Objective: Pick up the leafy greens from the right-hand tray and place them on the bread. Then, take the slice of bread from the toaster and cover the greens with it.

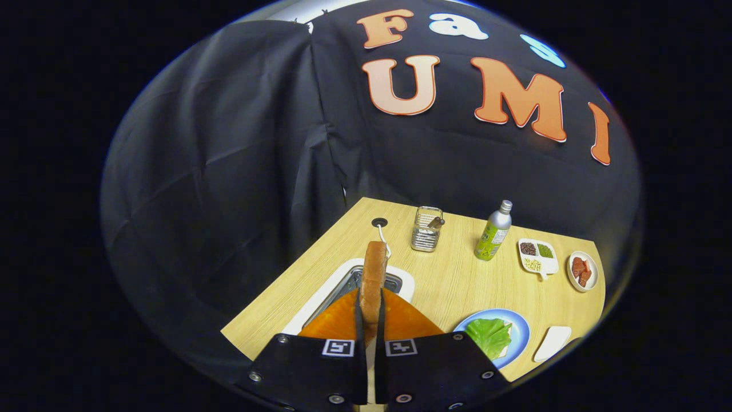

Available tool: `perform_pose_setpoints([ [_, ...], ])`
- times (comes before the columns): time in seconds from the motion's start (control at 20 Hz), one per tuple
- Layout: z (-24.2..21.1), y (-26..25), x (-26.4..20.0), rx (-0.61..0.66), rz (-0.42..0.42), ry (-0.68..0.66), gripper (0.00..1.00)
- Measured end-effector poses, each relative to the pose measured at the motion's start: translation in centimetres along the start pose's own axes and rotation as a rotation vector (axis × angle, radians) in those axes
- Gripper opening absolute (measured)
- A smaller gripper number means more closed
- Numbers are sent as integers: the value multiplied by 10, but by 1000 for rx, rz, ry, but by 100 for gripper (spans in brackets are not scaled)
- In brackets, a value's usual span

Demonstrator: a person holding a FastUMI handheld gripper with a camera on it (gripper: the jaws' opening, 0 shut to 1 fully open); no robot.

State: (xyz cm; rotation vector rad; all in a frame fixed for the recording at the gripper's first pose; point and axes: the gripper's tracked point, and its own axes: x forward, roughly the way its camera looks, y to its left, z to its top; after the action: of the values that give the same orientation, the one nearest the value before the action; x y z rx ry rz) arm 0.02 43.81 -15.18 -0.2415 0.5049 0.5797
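A slice of bread (373,280) is clamped edge-on between the fingers of the tool (370,320), held above the toaster (350,289) near the table's (452,280) left edge. Leafy greens (488,335) are laid on the blue plate (519,332) alongside.

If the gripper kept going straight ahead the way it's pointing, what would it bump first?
Probably the toaster right below and ahead. The gripper is shut on the bread slice, which sticks out past its fingers, so the bread would likely touch first. Depth is hard to judge.
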Motion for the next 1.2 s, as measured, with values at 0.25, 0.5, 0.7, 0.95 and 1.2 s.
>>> perform_pose_setpoints([
  [0.25,10,-28,-16,6,-37,-28,5],
  [0.5,10,-66,-28,2,-89,-47,5],
  [0.7,-7,-106,-32,26,-143,-27,5],
  [0.95,-31,-150,-27,56,-185,-5,5],
  [1.2,-56,-179,-14,45,-194,21,5],
])
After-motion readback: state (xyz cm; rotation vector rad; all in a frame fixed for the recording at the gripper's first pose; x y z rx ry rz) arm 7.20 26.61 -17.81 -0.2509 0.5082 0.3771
